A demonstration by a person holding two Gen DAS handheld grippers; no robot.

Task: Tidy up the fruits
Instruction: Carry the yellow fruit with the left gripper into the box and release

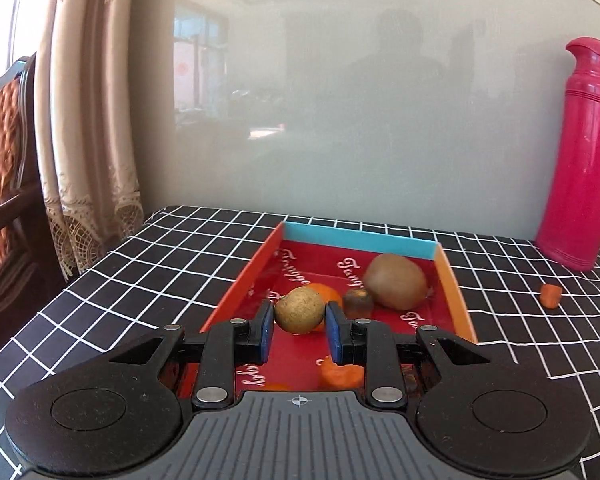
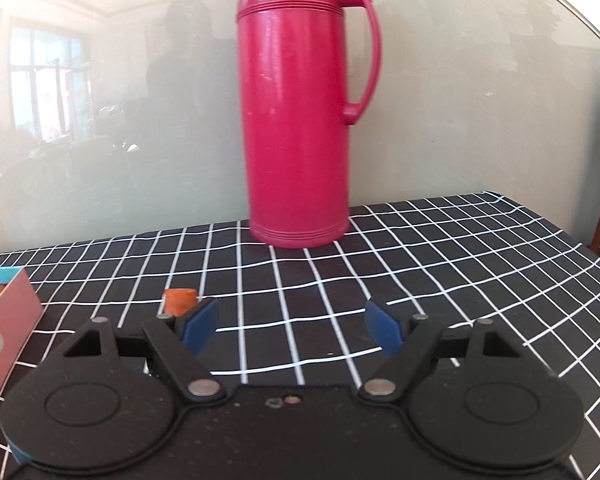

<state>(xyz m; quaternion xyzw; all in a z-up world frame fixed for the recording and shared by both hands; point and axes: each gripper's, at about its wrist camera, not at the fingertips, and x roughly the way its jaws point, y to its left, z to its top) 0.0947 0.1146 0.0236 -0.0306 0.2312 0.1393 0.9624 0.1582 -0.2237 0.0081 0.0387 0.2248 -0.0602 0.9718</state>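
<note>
A glossy red plastic flask (image 2: 300, 112) stood on black checked cloth (image 2: 420, 264), beside a shiny printed cardboard tray (image 1: 454, 280) holding a rough-skinned kiwi (image 1: 396, 280).

We can't see most of the orange fruit (image 1: 327, 292), hidden behind the tan round fruit (image 1: 299, 310). Orange pieces (image 1: 340, 374) low in the tray (image 1: 240, 292) partly blocked by gripper body. Thermos (image 2: 296, 120) top cut off in the right wrist view. Small dark fruit (image 1: 358, 302) too blurry to identify.

2 low wrist views toward the wall, sharing thermos (image 1: 580, 152) and tablecloth (image 2: 420, 264).
</note>
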